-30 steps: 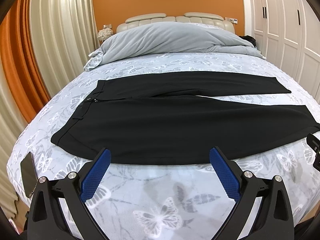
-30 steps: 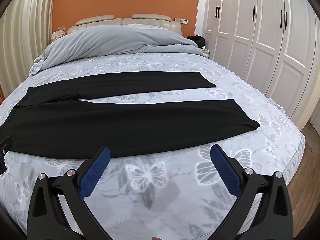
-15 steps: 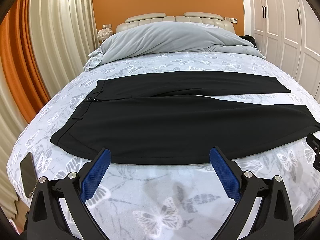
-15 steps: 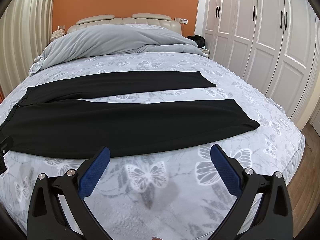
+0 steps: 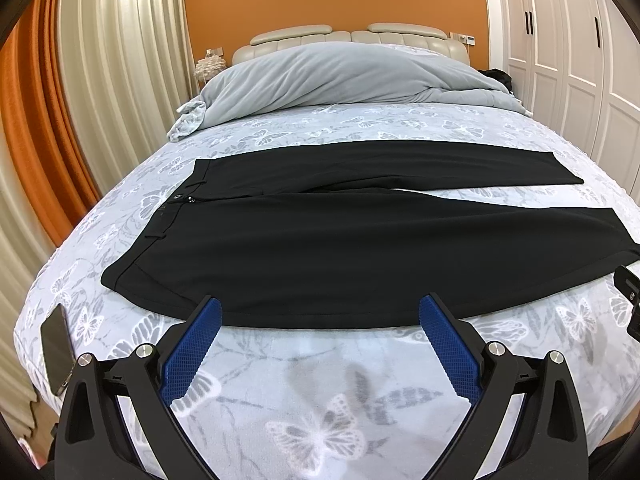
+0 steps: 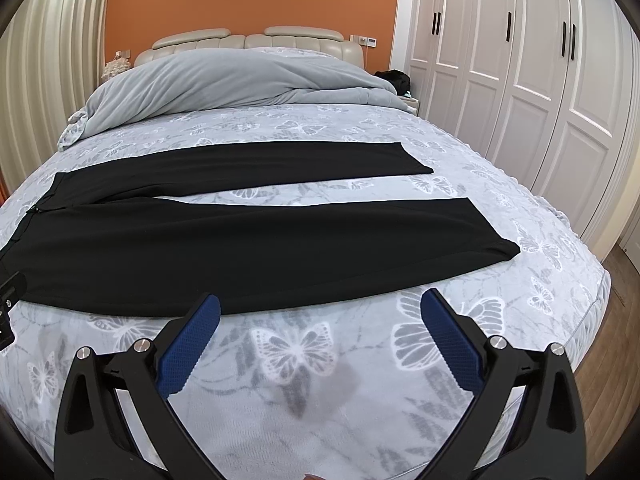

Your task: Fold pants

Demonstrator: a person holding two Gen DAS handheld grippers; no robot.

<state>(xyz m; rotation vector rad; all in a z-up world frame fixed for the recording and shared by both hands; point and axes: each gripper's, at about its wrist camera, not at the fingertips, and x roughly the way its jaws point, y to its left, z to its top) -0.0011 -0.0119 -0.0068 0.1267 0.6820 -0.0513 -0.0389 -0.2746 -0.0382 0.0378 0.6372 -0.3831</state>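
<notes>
Bedroom with an orange wall, white wardrobe doors [image 6: 520, 60] on the right, curtains [image 5: 100, 80] on the left. We work on a bed [image 5: 320, 392] with a grey butterfly-print cover; a grey duvet [image 5: 340, 76] is bunched up by the headboard.

The black pants [image 5: 360, 248] lie flat across the bed, waistband to our left, both legs running out to the right and split apart in a narrow V. We see a strip of bedcover between the legs. No fold is made yet: the pants are only spread out and smoothed. All of the folding is left, likely one leg over the other first, then folding along the length.

Our left tongs [image 5: 319, 312] hover over the near edge of the bed, jaws wide apart, holding nothing. Their tips sit right at the near hem line of the pants, around the hip and thigh part; whether they touch the cloth we cannot tell. Our right tongs [image 6: 320, 310] are also spread wide and empty, tips at the near edge of the closer leg, about mid-leg, with the cuff [image 6: 496, 240] off to the right.

A phone [image 5: 58, 354] lies on the left bed edge, well apart from the pants.
</notes>
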